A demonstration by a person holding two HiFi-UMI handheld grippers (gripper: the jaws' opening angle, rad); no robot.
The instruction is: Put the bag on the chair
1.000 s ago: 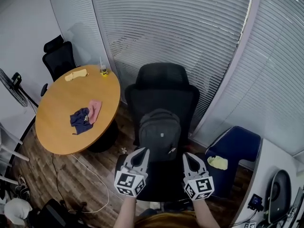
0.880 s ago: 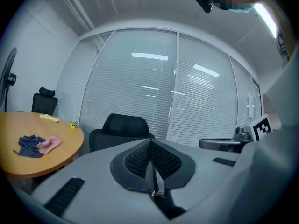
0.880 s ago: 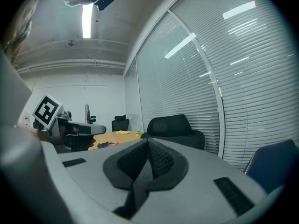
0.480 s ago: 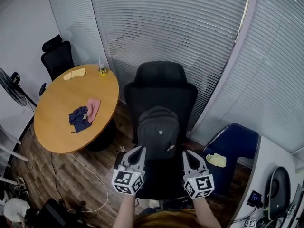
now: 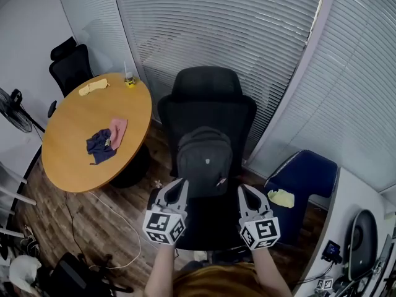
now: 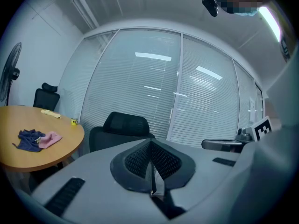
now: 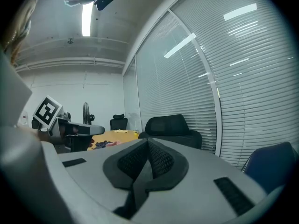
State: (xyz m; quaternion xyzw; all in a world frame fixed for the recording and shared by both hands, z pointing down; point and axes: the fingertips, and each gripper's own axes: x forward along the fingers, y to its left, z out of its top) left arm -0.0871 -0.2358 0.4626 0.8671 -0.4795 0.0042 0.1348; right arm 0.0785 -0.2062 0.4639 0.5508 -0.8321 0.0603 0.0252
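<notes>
The bag is a dark grey, rounded fabric backpack. It stands upright on the seat of a black mesh-backed office chair in the middle of the head view, leaning against the backrest below the curved headrest. Pale slatted blinds fill the frame behind the chair. At the left lies a round wooden tabletop carrying a crumpled dark blue cloth and a pink cloth that touch each other.

Both grippers sit at the lower centre of the frame, below the bag. The left gripper points at the bag's lower left corner and the right gripper sits just right of its lower right corner. From this view I cannot tell whether either one touches the fabric.

In each gripper view the ribbed black fingers meet pad to pad along a thin seam, with nothing between them. The bag does not show in those views.
</notes>
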